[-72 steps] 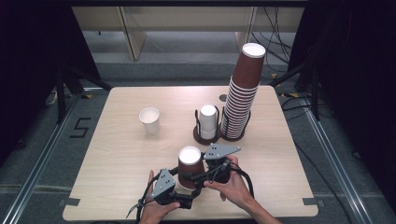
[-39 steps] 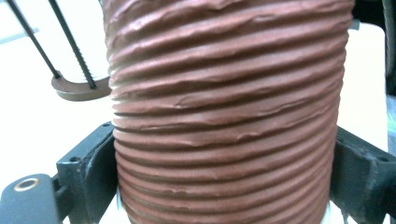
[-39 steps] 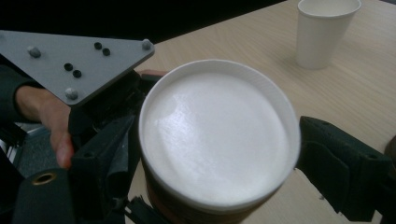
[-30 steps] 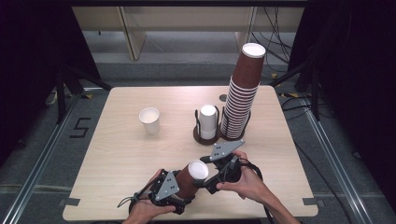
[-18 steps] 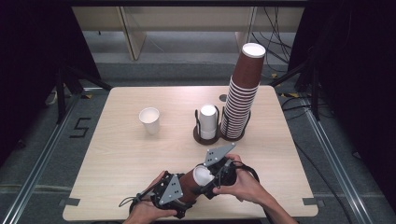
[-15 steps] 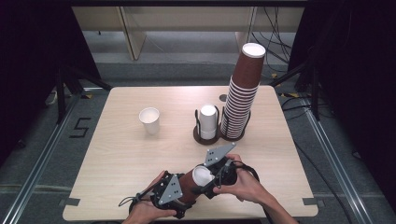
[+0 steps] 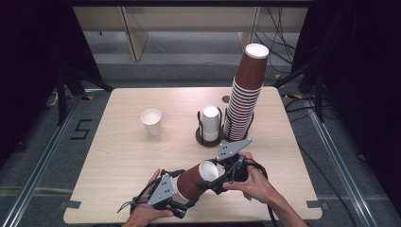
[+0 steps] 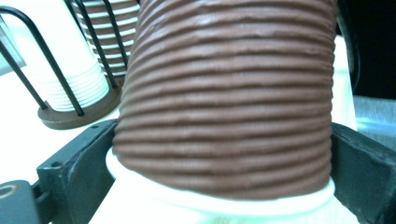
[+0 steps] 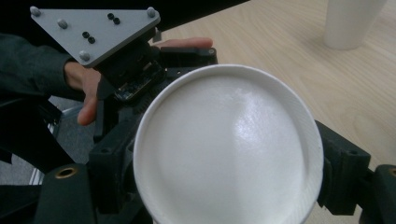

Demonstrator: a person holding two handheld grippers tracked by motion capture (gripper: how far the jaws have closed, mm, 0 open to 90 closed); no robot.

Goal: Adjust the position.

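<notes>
A brown ribbed paper cup (image 7: 191,182) is held tilted above the table's front edge, its white end pointing up and to the right. My left gripper (image 7: 182,193) is shut on its lower end; in the left gripper view the ribbed wall (image 8: 224,93) rises between the two jaws, with a white rim at the bottom. My right gripper (image 7: 213,182) is shut on the upper end. In the right gripper view the white round end (image 9: 229,149) sits between its jaws, and behind it are the left gripper (image 9: 126,70) and a hand.
A tall stack of brown cups (image 7: 246,94) stands at the back right beside a wire holder with white cups (image 7: 210,124). A single white cup (image 7: 152,121) stands left of them. Bare wooden table (image 7: 118,156) spreads to the left.
The brown cup stood upright between the grippers 2.4 s ago. It has since been tipped over and drawn toward the front edge. Little has moved in the last half second.
</notes>
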